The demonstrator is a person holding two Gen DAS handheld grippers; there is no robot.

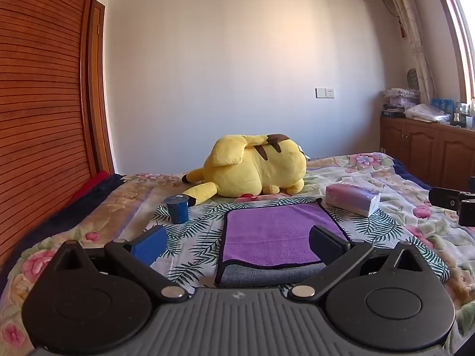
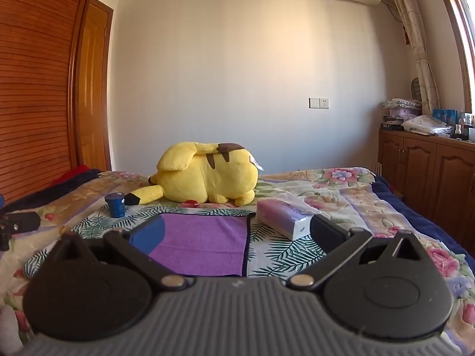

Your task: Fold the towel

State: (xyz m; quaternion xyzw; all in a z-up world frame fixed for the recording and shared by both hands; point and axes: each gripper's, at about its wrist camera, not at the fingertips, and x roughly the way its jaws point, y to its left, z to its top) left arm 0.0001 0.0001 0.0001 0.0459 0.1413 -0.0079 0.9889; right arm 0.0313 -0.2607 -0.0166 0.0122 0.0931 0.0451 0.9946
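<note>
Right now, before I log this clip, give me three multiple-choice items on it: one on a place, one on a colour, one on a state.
1. The blue cup stands where, seen from the left wrist?
A. left of the towel
B. on the towel
C. on the cabinet

2. The towel's top face is:
A. green
B. purple
C. white

3. The left gripper is:
A. shut on the towel
B. shut on the tissue pack
C. open

Answers: 1 A, it sits beside the towel's left edge. 2 B, purple with a grey underside. 3 C, its fingers stand apart, holding nothing.
</note>
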